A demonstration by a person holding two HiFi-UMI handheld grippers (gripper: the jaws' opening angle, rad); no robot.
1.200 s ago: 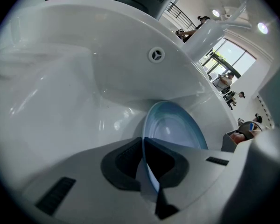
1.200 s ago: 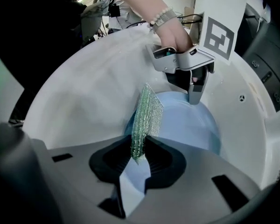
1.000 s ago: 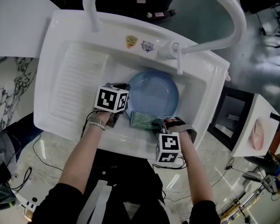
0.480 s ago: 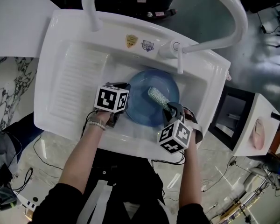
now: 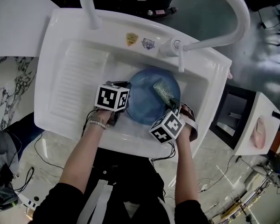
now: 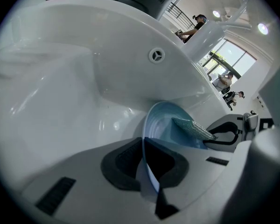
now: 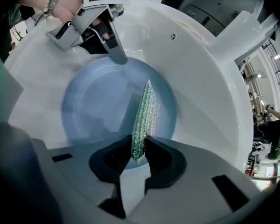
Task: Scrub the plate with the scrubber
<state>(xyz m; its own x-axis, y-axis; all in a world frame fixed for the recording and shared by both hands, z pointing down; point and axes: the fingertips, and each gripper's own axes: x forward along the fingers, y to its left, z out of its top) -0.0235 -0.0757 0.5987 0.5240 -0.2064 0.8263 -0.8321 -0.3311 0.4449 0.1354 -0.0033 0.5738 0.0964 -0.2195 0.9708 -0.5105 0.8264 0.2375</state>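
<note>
A light blue plate [image 5: 142, 99] lies in the basin of a white sink [image 5: 60, 85]. My left gripper [image 5: 124, 101] is shut on the plate's left rim; in the left gripper view the rim [image 6: 147, 169] runs straight between the jaws. My right gripper [image 5: 173, 104] is shut on a green, glittery scrubber [image 5: 162, 91], which sits on the right part of the plate. In the right gripper view the scrubber [image 7: 144, 111] stands on edge between the jaws, over the plate [image 7: 95, 101]. There the left gripper [image 7: 115, 54] shows at the plate's far rim.
The tap [image 5: 177, 48] stands at the sink's back rim, its spout over the basin. A white arched bar [image 5: 238, 13] spans above the sink. A ribbed draining area [image 5: 77, 78] lies left of the basin. A white cabinet [image 5: 252, 125] stands at the right.
My right gripper has swung from the plate's near edge to its right side and rolled over. The scrubber moved across the plate with it. The left gripper and plate kept still.
</note>
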